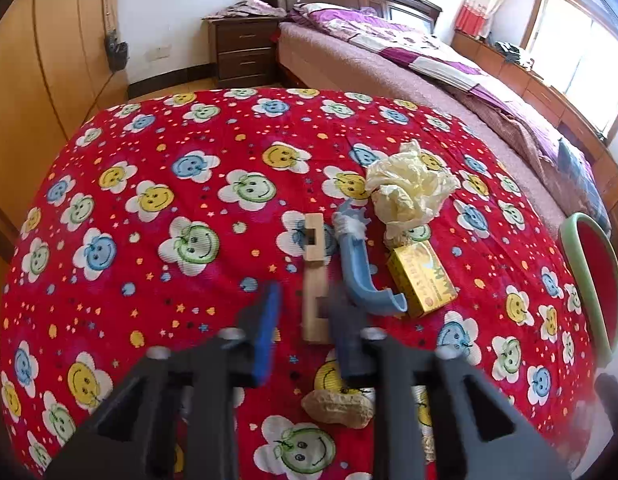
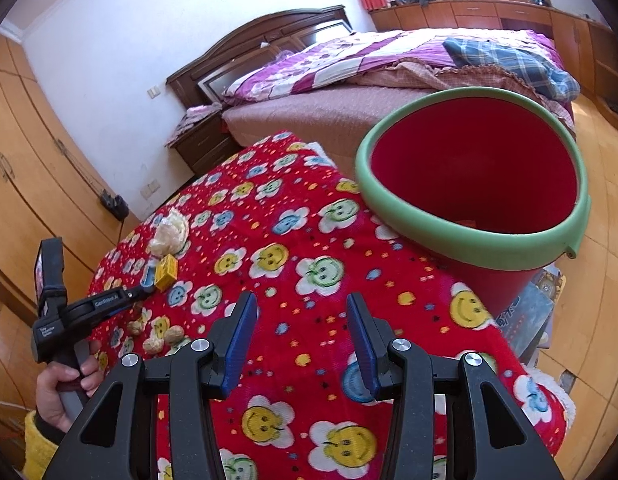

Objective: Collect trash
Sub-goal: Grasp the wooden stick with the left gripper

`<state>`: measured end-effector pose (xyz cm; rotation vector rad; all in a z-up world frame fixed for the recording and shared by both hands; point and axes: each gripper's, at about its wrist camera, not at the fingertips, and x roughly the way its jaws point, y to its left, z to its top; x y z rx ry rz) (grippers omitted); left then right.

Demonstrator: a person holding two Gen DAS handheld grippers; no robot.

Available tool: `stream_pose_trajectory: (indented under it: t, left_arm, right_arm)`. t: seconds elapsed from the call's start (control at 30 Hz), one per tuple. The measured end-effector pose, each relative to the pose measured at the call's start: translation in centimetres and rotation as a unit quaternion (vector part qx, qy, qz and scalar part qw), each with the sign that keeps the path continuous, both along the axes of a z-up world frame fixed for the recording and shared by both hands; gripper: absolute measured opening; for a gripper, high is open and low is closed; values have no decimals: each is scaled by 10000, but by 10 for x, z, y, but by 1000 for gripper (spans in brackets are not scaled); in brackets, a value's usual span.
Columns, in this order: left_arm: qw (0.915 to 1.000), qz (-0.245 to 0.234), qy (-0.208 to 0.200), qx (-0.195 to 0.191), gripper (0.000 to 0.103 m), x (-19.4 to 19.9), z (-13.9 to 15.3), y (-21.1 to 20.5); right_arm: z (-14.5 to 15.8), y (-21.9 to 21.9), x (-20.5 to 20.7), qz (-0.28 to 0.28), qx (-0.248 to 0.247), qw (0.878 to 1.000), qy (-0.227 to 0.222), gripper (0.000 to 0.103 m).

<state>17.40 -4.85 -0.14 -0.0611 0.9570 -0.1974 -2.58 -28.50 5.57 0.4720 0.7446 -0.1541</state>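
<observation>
- Counter: covered by a red cloth point(image 1: 157, 152) printed with smiley flowers; the trash lies on it in a loose cluster.
- Left hand-held gripper point(image 1: 307, 292): jaws stand narrowly apart over the cloth. The near end of a wooden piece point(image 1: 313, 256) lies between them; the left pad is clear of it, and the right finger is too blurred to judge contact.
- Just right of the wooden piece: a curved blue plastic piece point(image 1: 357, 276), then a small yellow box point(image 1: 421, 280), with a crumpled cream paper wad point(image 1: 409, 192) beyond them.
- A peanut shell point(image 1: 337, 408) lies under the gripper body — more shells point(image 2: 165, 340) show in the right wrist view.
- Right hand-held gripper point(image 2: 301, 300): jaws moderately apart, nothing between them, over bare cloth.
- Red bucket point(image 2: 565, 236) with green rim: just beside the counter's right edge, tilted in view, well apart from the trash cluster.
- A hand point(image 2: 65, 384) in a yellow cuff grips the left tool's handle.
</observation>
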Motion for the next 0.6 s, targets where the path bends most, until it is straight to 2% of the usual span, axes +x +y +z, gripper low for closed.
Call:
stream_pose_trajectory:
  t: [0.2,0.37,0.6]
  left_arm:
    - [9993,-127,5,-339,9,2,9,16]
    - [9995,132,-259,-147,9,7,27,48]
    - [9975,514,-466,134,9,15,22,80]
  right_arm:
    - [9,28,19,365,-187,9992,9,48]
    - [11,57,43,722,-412,9965,71,48]
    - [4,86,85,1106,-400,9927,256,48]
